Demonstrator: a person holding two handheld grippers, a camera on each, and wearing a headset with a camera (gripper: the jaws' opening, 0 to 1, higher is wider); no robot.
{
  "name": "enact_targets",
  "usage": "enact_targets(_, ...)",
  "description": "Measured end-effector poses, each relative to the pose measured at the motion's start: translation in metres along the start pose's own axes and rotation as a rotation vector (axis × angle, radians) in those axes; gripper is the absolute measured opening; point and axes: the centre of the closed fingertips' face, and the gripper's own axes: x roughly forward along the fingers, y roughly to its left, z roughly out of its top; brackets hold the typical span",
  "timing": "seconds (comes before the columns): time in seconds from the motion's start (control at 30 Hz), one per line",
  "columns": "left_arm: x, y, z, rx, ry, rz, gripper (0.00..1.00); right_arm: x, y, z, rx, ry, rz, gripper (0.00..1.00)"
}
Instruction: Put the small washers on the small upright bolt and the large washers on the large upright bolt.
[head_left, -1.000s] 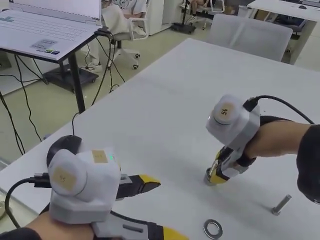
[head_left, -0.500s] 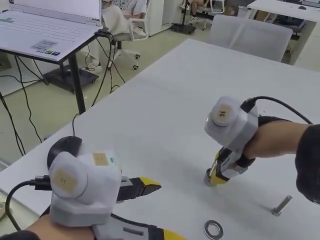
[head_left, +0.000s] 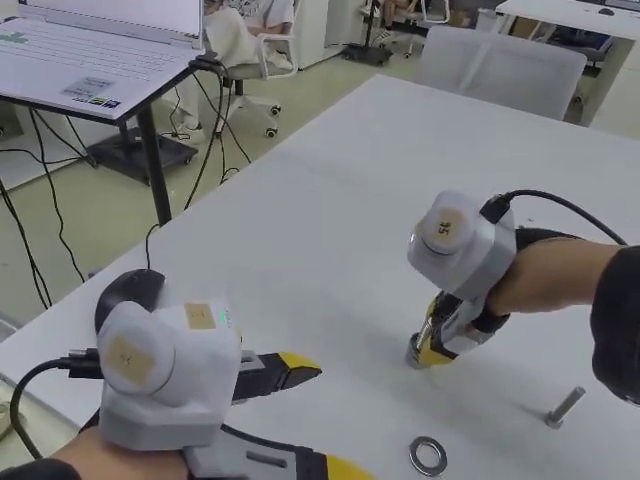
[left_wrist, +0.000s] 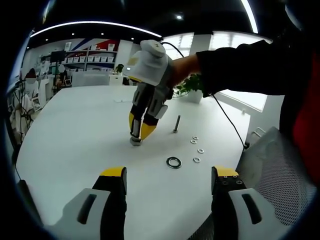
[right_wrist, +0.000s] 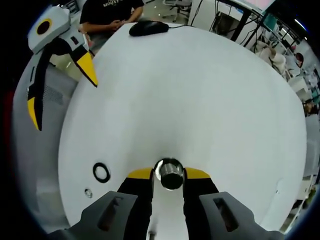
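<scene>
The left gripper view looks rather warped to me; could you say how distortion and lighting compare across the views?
Left gripper view: fisheye bows the table edge, and the window is blown out. Right gripper view: a similar bulge, and the bolt head glints. Head view: straight lines, even light, soft shadows.

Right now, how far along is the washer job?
Done: the small bolt stands upright, though no washer shows on it. In hand: the right gripper is shut on the large bolt, setting it on end on the table. Left: the large washer and the small washers lie loose, and the left gripper is open.
</scene>
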Motion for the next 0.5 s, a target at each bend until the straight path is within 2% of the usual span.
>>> enact_targets(0.23, 0.0021, -0.0009, 0.0006, 0.005, 0.001, -0.004, 0.68, 0.0007, 0.0008, -0.0004, -0.001, 0.01, -0.001, 0.22)
enact_targets(0.37, 0.0015, -0.0006, -0.0003, 0.001, 0.001, -0.004, 0.68, -0.0074, 0.0, 0.0, 0.007, -0.005, -0.005, 0.23)
enact_targets(0.5, 0.0039, -0.0019, 0.0003, 0.006, 0.004, -0.01, 0.68, -0.0047, -0.0004, -0.0008, 0.009, 0.002, -0.006, 0.23)
